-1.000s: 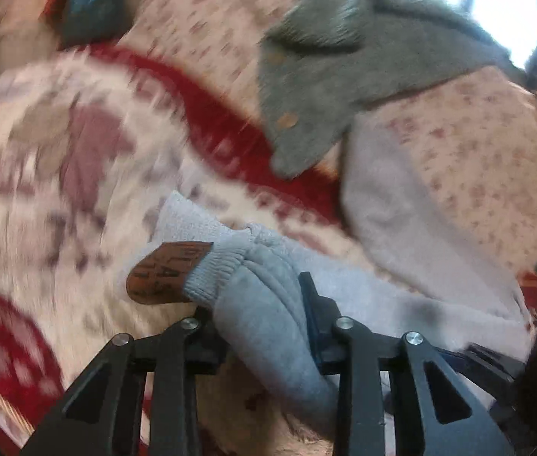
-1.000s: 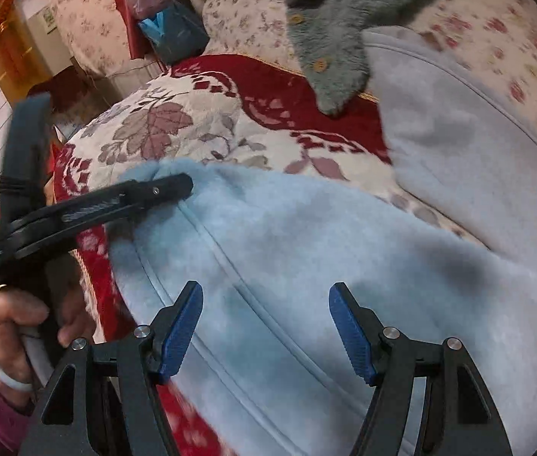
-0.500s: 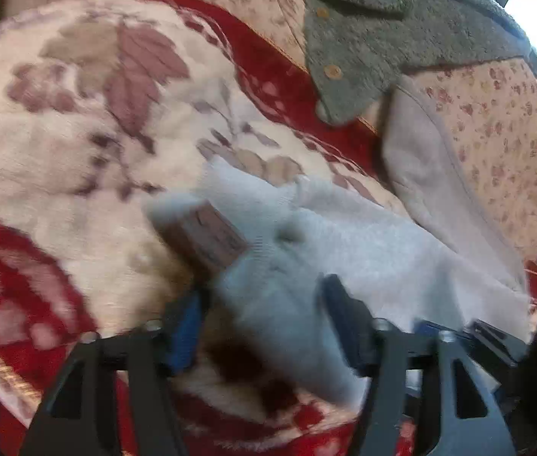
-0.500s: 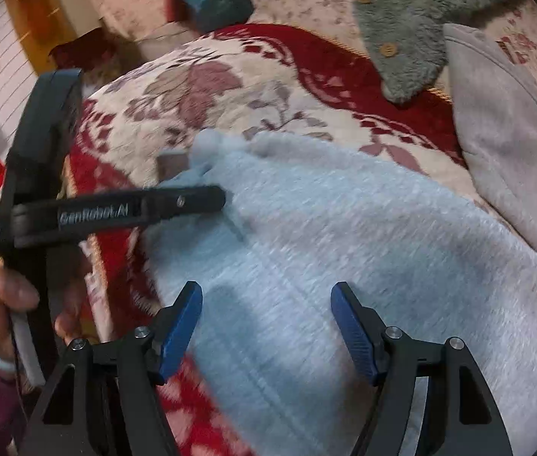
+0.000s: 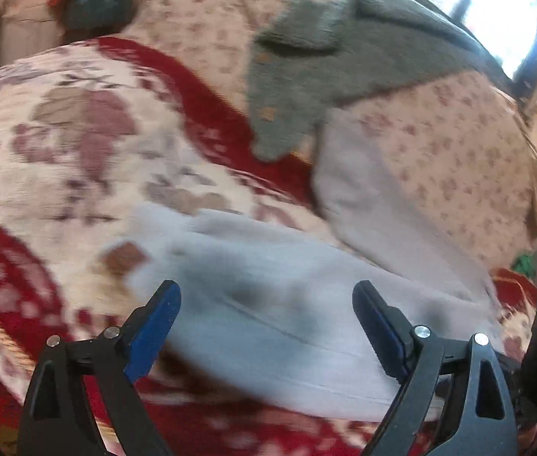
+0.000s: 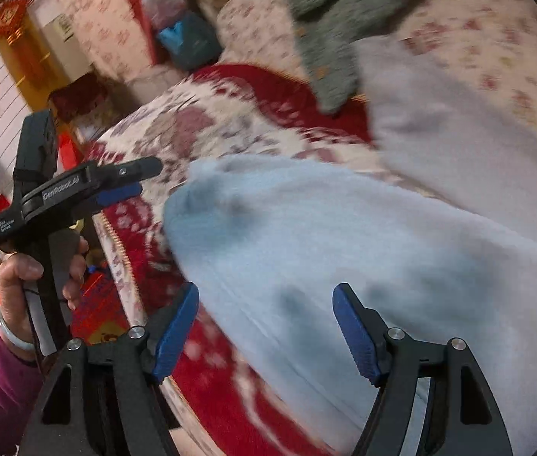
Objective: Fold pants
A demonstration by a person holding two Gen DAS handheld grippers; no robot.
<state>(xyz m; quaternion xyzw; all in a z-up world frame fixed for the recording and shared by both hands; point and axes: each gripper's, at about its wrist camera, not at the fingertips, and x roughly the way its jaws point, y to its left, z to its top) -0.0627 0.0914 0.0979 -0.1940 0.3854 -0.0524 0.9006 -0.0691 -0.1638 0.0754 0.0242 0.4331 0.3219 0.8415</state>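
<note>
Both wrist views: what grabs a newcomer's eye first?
The pale blue fleece pants sprawled across the red-and-cream floral blanket, filling the middle of both views. Behind them, a grey-green knitted cardigan lies on the pink flowered cover. Both claws, left and right, are opening, nothing pinched between them.

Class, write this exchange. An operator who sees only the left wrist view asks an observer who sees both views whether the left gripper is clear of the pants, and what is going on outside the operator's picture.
Operator: My view is blurred. Is the left gripper clear of the pants?
Observer: Yes. Seen side-on from the right wrist, the left gripper hangs beside the light blue pants, its jaws opening with nothing between them.
Operator: What else am I missing?
Observer: The right gripper hovers over the pants, jaws opening, pads off the cloth. A hand with a pale bangle holds the left gripper.
</note>
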